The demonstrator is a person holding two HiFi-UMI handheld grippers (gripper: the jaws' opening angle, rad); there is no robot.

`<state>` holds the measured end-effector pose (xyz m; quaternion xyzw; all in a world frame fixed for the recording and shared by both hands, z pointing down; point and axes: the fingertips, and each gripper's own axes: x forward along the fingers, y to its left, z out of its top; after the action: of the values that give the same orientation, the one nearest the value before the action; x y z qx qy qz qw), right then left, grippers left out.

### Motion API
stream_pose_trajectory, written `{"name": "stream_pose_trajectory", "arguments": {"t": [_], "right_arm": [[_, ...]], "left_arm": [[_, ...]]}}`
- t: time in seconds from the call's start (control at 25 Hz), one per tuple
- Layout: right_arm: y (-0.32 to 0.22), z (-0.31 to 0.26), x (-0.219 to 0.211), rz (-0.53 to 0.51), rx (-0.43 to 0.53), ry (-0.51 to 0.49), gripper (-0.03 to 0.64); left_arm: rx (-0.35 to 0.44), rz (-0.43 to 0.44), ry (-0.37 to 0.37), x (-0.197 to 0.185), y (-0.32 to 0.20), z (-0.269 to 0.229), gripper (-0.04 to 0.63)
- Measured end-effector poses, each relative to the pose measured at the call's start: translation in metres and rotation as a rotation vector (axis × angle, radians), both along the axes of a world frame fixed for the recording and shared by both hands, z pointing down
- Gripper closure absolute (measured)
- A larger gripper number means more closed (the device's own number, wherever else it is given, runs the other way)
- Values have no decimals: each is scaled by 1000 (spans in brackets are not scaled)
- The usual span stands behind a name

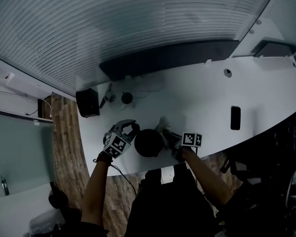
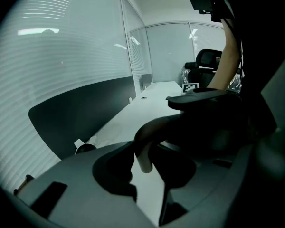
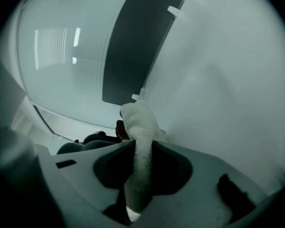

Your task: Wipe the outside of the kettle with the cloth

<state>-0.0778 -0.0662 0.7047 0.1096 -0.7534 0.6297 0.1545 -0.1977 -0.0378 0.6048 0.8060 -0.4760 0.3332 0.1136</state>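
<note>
The kettle stands at the table's near edge. It looks stiff and probably slippery. The left gripper's jaws clamp its handle, and the right gripper's jaws pinch the soft, light cloth.

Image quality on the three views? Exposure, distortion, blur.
Head view: dim, fisheye bows the table edge, and the kettle is a black blob without detail. Left gripper view: kettle backlit to a silhouette, dark vignette at the corners. Right gripper view: cloth texture crisp up close, background washed out pale, round black vignette.
</note>
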Motion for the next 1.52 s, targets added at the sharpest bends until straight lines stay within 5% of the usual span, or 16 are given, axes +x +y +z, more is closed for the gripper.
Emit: {"name": "stream_pose_trajectory", "arguments": {"t": [0.2, 0.36, 0.56, 0.76, 1.0, 1.24, 1.36, 1.44, 1.52], "right_arm": [[-3, -95, -10, 44, 89, -157, 531], [5, -113, -11, -67, 298, -50, 531], [11, -144, -19, -97, 324, -81, 531], [21, -172, -43, -312, 604, 7, 531], [77, -200, -66, -681, 1111, 122, 532], [145, -193, -51, -933, 1326, 151, 532], [162, -194, -19, -914, 1138, 97, 532], [164, -207, 8, -728, 764, -38, 531], [143, -234, 35, -372, 351, -278, 531]], "left_arm": [[-14, -17, -1, 1, 2, 5, 479], [-5, -10, -10, 5, -3, 1, 479], [-27, 10, -32, 6, 0, 4, 479], [-49, 30, -49, 6, -1, 7, 479], [-38, 11, -38, 3, -1, 7, 479], [-30, 1, -17, 2, 0, 7, 479], [-11, -20, -14, 0, -1, 8, 479], [18, -9, -2, 2, 1, 7, 479], [52, 6, 43, 2, 6, 5, 479]]}}
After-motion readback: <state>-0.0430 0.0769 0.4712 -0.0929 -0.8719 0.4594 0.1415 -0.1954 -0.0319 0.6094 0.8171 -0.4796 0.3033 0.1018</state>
